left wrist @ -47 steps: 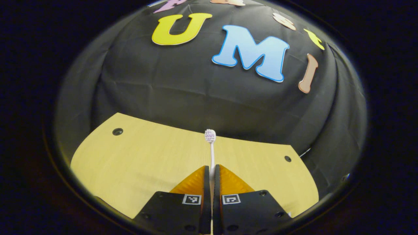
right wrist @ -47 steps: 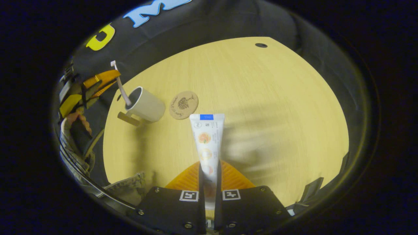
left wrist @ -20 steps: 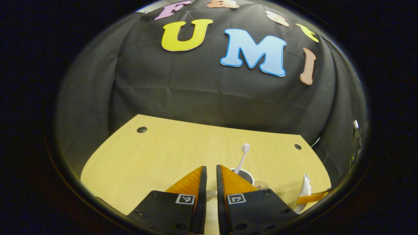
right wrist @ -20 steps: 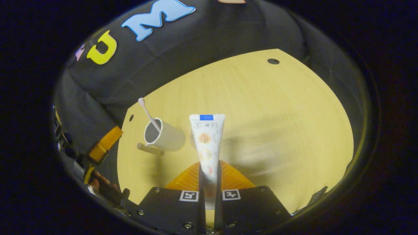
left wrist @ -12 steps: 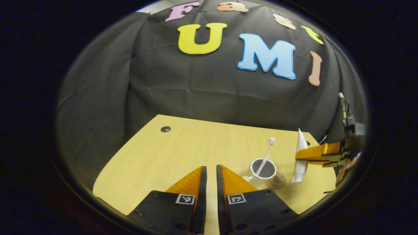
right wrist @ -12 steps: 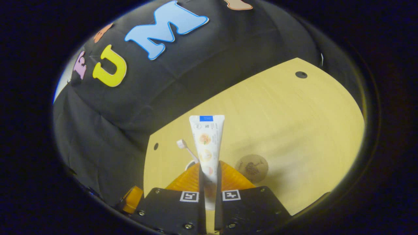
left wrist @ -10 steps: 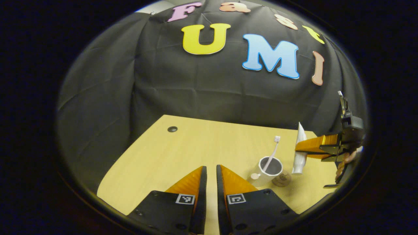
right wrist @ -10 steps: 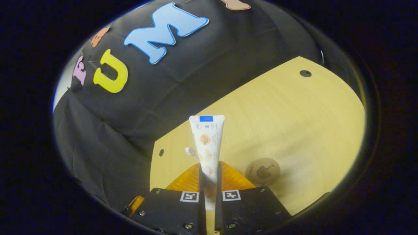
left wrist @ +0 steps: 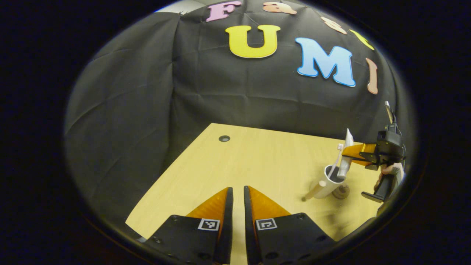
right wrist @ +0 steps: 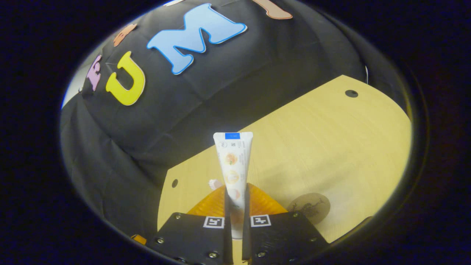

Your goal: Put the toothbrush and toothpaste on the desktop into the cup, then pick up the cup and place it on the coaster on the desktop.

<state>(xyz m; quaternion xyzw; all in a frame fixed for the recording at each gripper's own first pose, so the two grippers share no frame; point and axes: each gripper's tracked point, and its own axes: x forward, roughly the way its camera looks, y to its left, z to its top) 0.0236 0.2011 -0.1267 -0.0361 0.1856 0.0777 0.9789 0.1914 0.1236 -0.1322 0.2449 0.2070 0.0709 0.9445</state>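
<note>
Presently the toothpaste tube (right wrist: 233, 162), white with small orange fruit prints and a blue patch at its flat crimped end, is gripped between the right gripper (right wrist: 235, 206) fingers, crimp pointing to 12 o'clock. At 3 o'clock in the left gripper view, its lower end is seen at the rim of the white cup (left wrist: 328, 181), where the toothbrush (left wrist: 335, 162) leans. The round coaster (right wrist: 309, 208) lies just beside the cup on the wooden desktop (left wrist: 257, 165). The left gripper (left wrist: 235, 206) fingers are held narrowly apart, with nothing between.
</note>
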